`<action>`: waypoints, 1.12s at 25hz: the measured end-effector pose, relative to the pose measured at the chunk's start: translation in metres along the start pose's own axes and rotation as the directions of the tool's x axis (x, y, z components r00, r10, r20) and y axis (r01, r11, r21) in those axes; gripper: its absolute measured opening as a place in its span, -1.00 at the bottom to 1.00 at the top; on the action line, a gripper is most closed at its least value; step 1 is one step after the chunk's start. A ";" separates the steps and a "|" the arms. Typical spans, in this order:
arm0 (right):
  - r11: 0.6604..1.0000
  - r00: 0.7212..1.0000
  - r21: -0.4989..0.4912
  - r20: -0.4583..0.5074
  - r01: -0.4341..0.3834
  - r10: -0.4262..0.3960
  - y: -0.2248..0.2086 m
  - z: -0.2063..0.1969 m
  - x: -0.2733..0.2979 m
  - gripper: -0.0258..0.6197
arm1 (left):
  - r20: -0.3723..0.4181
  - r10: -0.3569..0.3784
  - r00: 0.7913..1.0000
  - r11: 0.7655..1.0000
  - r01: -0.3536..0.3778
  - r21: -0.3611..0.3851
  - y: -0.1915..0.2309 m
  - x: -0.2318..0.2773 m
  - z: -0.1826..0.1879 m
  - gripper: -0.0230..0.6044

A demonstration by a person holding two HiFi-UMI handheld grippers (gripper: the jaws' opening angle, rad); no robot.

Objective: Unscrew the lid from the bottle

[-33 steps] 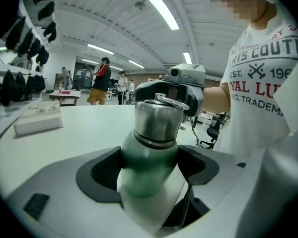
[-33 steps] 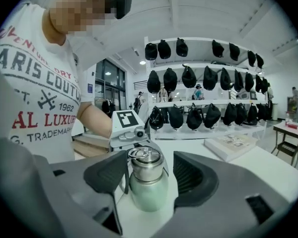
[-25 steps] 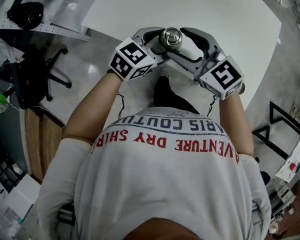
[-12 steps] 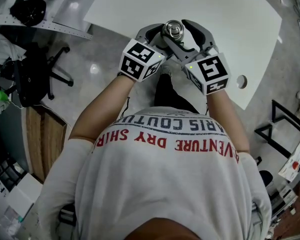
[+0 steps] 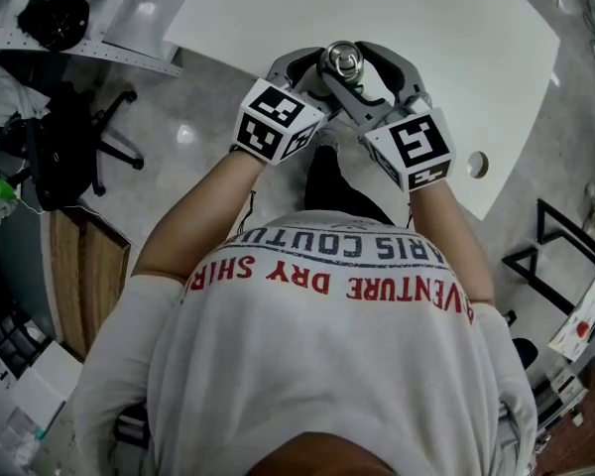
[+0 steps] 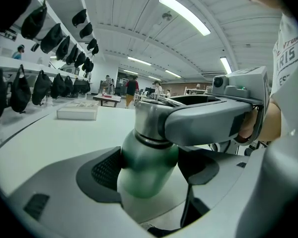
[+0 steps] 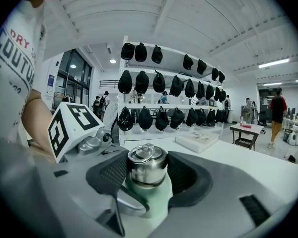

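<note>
Moved since earlier frames: the right tool [image 7: 147, 170] swung inward toward the left tool [image 6: 150, 168]; its marker cube [image 5: 414, 147] sat nearer the lid [image 5: 342, 62] than before. The left marker cube [image 5: 276, 119] shifted only slightly.
Left tool, state: its jaws pinched the green body of the bottle [image 6: 146, 175] below the shoulder, with a ribbed pad against each side.
Left tool, function: judged to be the holding side, bracing the body against rotation.
Bottle, location: upright between the two tools, in front of the person, at the near edge of the white counter [image 5: 446, 28]. Its base was hidden, so whether it rested on anything could not be told.
Lid, condition: steel, with a ring on top; still seated on the neck, with no visible gap at the joint.
Right tool, state: its jaws had just been closing, with the lid between them. In the right gripper view both pads appeared to bear on the sides of the lid.
Right tool, position: crossed above the left tool, at lid height.
Meaning for task: the grip on the lid appeared newly made, so unscrewing was judged to be at the start of a turn, with little progress to show.
Next requirement: judged to be a twist of the right tool about the bottle axis while the left tool held firm.
Risk: smooth steel could slip in the pads if clamping was light.
</note>
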State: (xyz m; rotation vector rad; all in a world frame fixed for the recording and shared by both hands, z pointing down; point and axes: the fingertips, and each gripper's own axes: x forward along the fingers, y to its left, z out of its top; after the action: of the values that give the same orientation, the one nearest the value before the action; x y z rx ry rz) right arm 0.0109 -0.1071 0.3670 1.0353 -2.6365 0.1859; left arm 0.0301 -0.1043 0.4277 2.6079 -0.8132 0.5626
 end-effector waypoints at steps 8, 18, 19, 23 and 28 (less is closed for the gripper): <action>0.995 0.995 -0.042 -0.026 -0.094 0.093 0.000 -0.001 0.004 -0.17 | -0.034 -0.087 0.996 0.995 0.089 0.041 0.004 0.000 -0.001 0.20; 0.967 0.969 -0.081 -0.058 -0.243 0.239 -0.003 0.001 0.008 -0.17 | -0.109 -0.272 0.956 0.952 0.284 0.115 0.007 0.001 0.001 0.20; 0.961 0.964 -0.086 -0.062 -0.262 0.257 -0.003 0.001 0.008 -0.17 | -0.119 -0.291 0.949 0.944 0.305 0.123 0.006 0.001 0.000 0.20; 0.926 0.934 -0.125 -0.088 -0.355 0.347 0.000 0.000 0.006 -0.17 | -0.175 -0.360 0.916 0.905 0.388 0.173 0.003 0.001 -0.001 0.20; 0.875 0.889 -0.157 -0.118 -0.457 0.443 0.002 0.001 0.003 -0.17 | -0.250 -0.434 0.865 0.842 0.488 0.228 -0.001 0.002 -0.001 0.20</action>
State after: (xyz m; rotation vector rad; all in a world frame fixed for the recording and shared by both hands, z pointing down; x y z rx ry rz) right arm 0.0075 -0.1076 0.3674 0.3331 -2.7179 0.0806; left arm 0.0315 -0.1038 0.4293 2.8048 -0.0199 0.8097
